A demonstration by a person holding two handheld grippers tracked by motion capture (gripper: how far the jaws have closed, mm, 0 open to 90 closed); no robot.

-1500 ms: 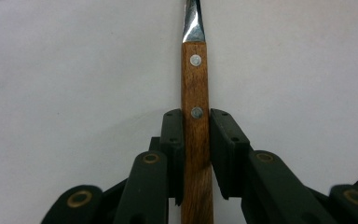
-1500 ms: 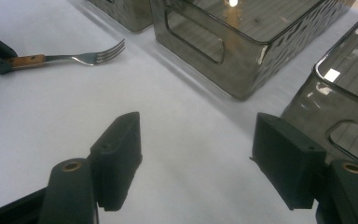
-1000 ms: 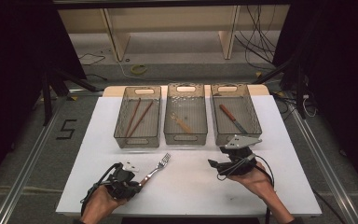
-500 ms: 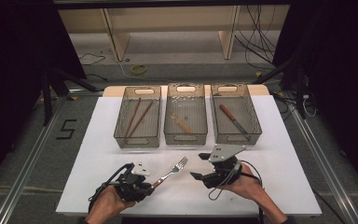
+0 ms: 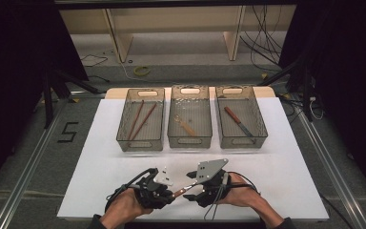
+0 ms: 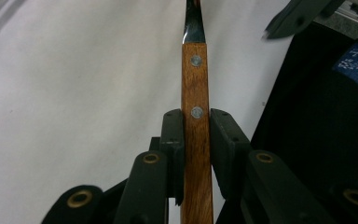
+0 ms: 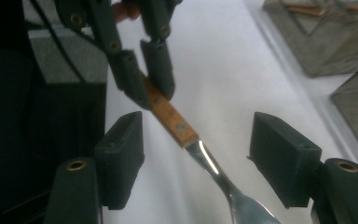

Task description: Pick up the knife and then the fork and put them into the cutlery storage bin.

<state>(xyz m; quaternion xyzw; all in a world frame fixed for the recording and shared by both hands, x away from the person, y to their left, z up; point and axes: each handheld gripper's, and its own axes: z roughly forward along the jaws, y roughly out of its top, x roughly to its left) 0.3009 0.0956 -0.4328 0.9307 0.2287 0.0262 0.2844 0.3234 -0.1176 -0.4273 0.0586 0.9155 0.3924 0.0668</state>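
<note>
Left gripper [image 5: 164, 196] clamped tight on the wooden handle of the fork [image 7: 177, 126] — jaws pressed to both sides at the second rivet. Fork held just above the white table [image 5: 100, 181], in front of the middle bin [image 5: 189, 119] and well apart from it, metal neck pointing toward the right gripper [image 7: 196, 161]. Right gripper spread wide — jaws either side of the fork's neck, touching nothing.
</note>
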